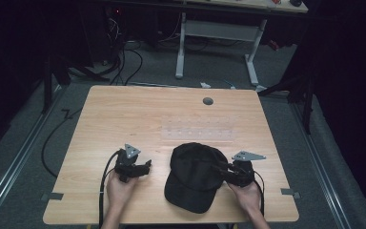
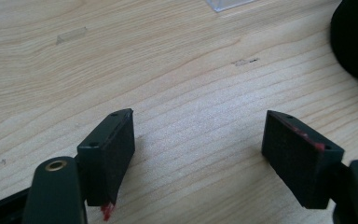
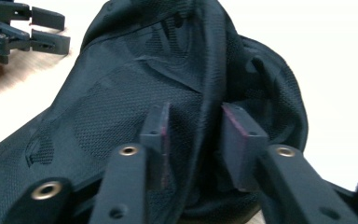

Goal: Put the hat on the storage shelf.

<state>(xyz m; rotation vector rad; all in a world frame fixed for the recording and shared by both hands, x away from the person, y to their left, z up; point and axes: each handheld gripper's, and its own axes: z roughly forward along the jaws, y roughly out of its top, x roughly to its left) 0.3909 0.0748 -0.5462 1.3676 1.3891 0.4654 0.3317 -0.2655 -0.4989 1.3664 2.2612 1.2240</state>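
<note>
Black baseball cap [image 1: 195,175] lies on the near middle of the wooden table [image 1: 124,114], brim toward the person, crown toward the far side. Right gripper [image 1: 223,171] comes at the cap's right side; in the right gripper view its jaws stand partly closed with a raised fold of the mesh crown [image 3: 205,93] between them. The pads [image 3: 161,135] sit just beside the fold, and I cannot tell whether they press it yet. Left gripper [image 1: 145,168] rests left of the cap, apart from it, held in the left hand [image 1: 119,188]. Its jaws are spread wide over bare wood with nothing between the pads [image 2: 298,158], and the cap edge [image 2: 354,42] shows at the upper right. A clear plastic strip [image 1: 198,130] lies beyond the cap.
</note>
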